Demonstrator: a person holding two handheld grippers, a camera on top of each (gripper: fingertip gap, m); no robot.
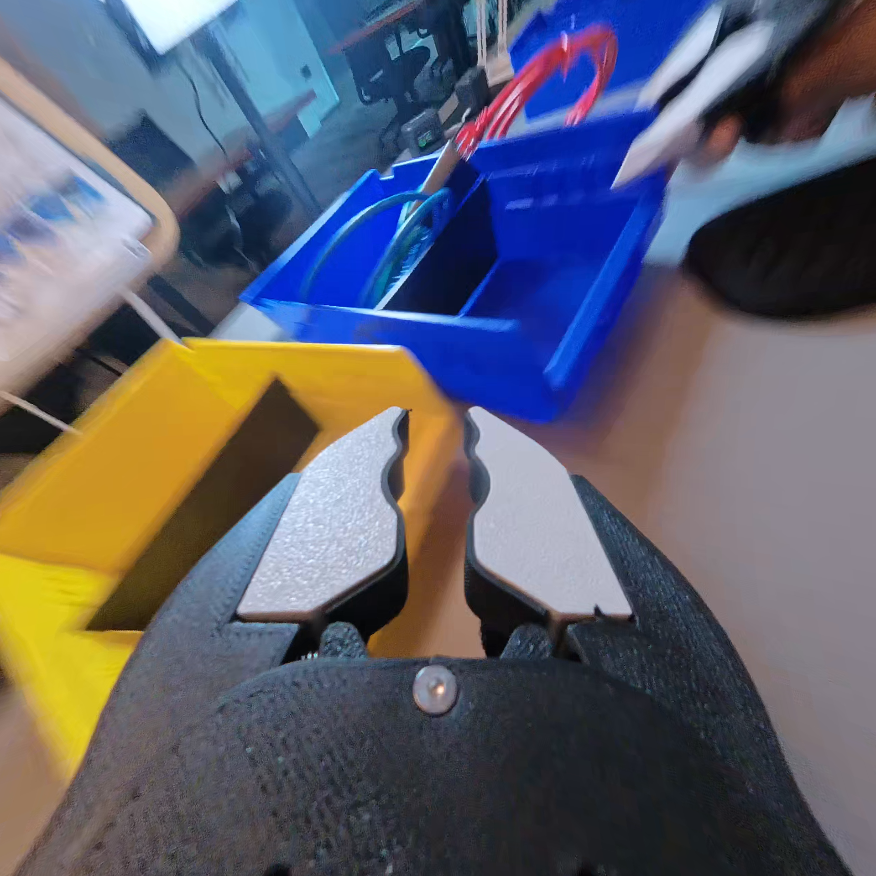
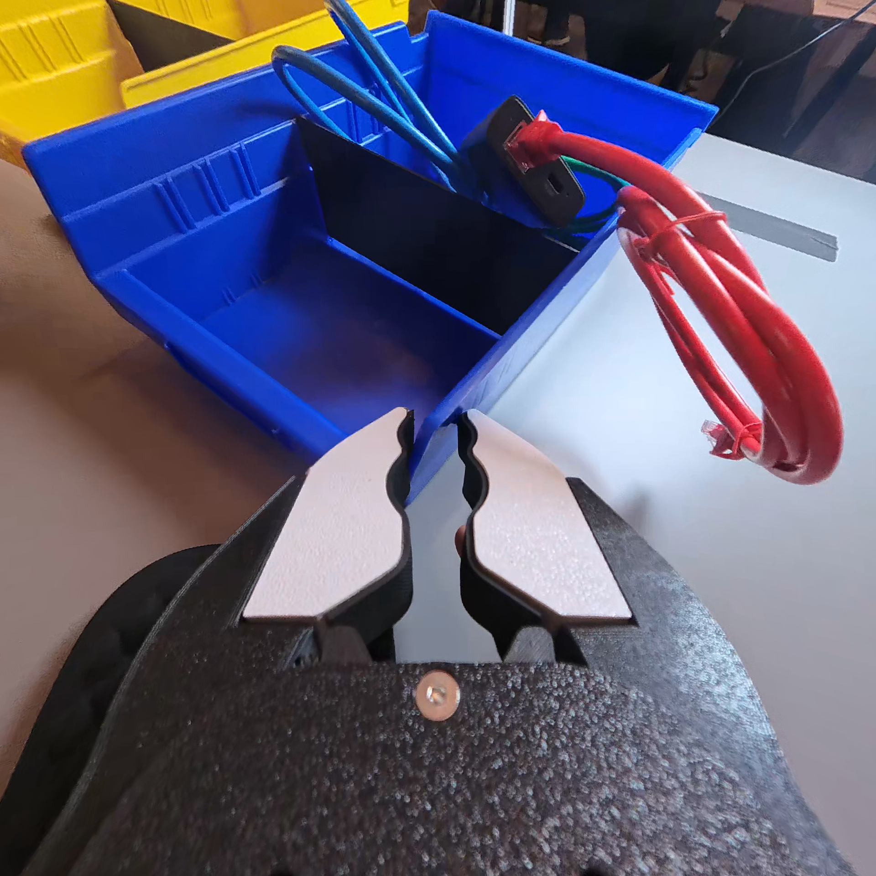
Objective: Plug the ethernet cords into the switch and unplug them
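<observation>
Both claws hang empty over the bench (image 2: 663, 426). The left claw (image 1: 436, 417) has its fingers slightly parted with nothing between them, tips above the corner of a yellow bin (image 1: 142, 474). The right claw (image 2: 436, 417) shows the same narrow gap, also holding nothing, its tips over the near corner of the blue bin (image 2: 189, 265).

The right wrist view gives the clear look. A black divider (image 2: 426, 227) splits the blue bin; the near compartment is bare, and the far one holds the switch (image 2: 531, 156), a small dark block tilted up on end. A red cord (image 2: 739, 303) has one plug seated in it, while the rest, tied in a coil, droops over the bin's wall and hangs outside above the bench, its free plug at the coil's lower end. Blue cords (image 2: 360, 95) loop up out of the same compartment (whether they are plugged in, I cannot tell). A thin green cord (image 2: 597, 175) peeks out behind the switch.

The left wrist view is heavily blurred. It shows the blue bin (image 1: 474, 341) from the other side, the red cord (image 1: 545, 80) arching beyond it, and the right claw with the hand (image 1: 806, 71) holding it, top right.
</observation>
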